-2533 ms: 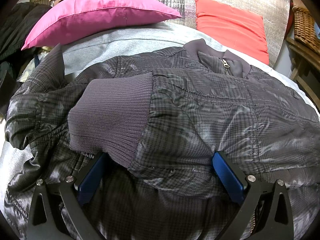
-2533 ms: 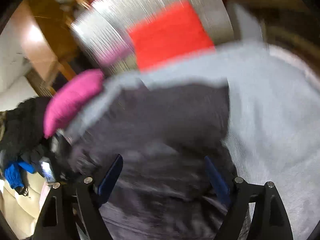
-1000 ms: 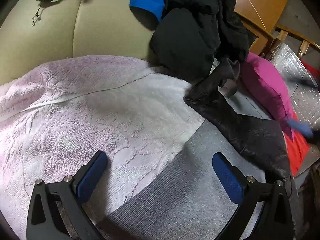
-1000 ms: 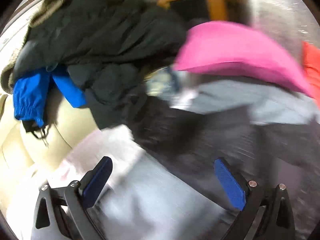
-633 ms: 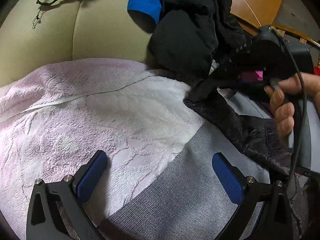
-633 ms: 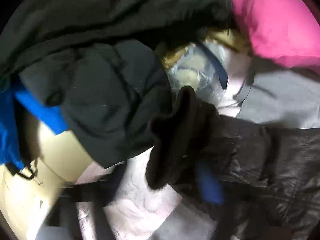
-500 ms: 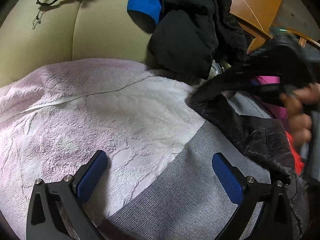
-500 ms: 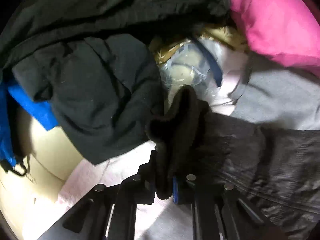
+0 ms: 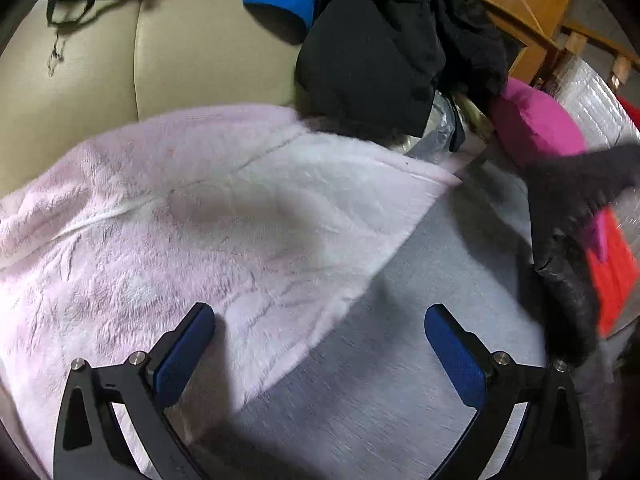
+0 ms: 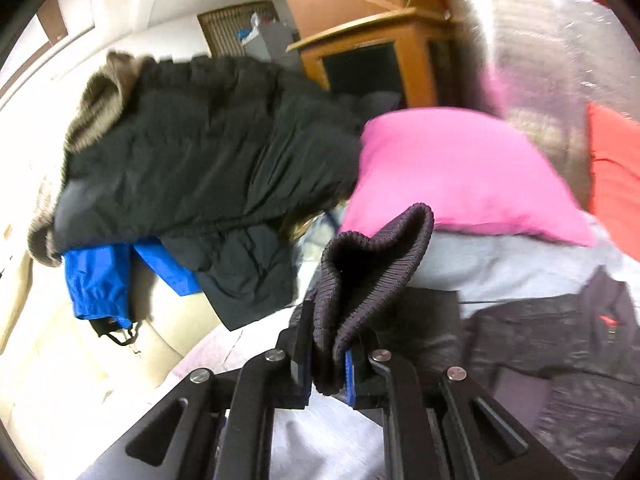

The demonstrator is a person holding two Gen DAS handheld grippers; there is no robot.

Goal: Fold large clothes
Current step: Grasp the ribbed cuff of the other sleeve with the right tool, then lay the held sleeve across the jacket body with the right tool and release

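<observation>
Between the blue pads of my right gripper (image 10: 329, 364), low in the middle of the right wrist frame, sits the ribbed knit cuff (image 10: 372, 264) of the dark jacket (image 10: 560, 344). The jaws have just been closing and now pinch that cuff tight, its open end curling up above them. From the cuff the sleeve runs off to the lower right of the frame, where the shiny body of the jacket lies crumpled on a grey cover (image 10: 500, 264). Behind the cuff a pink cushion (image 10: 460, 176) rests on the same cover, with a red cushion (image 10: 612, 168) at the right edge. A pile of dark coats (image 10: 208, 148) with a blue garment (image 10: 100, 280) under it fills the upper left, against a cream sofa back (image 10: 60, 360).

My left gripper (image 9: 320, 344) stands wide at the bottom of its frame and holds nothing. Below it, a pale pink fleecy blanket (image 9: 180, 220) covers the left and middle of the frame, and the grey cover (image 9: 400, 380) shows to its lower right. At the right edge of that frame the jacket sleeve (image 9: 572, 208) appears as a blurred dark shape lifted in front of the cushions.
</observation>
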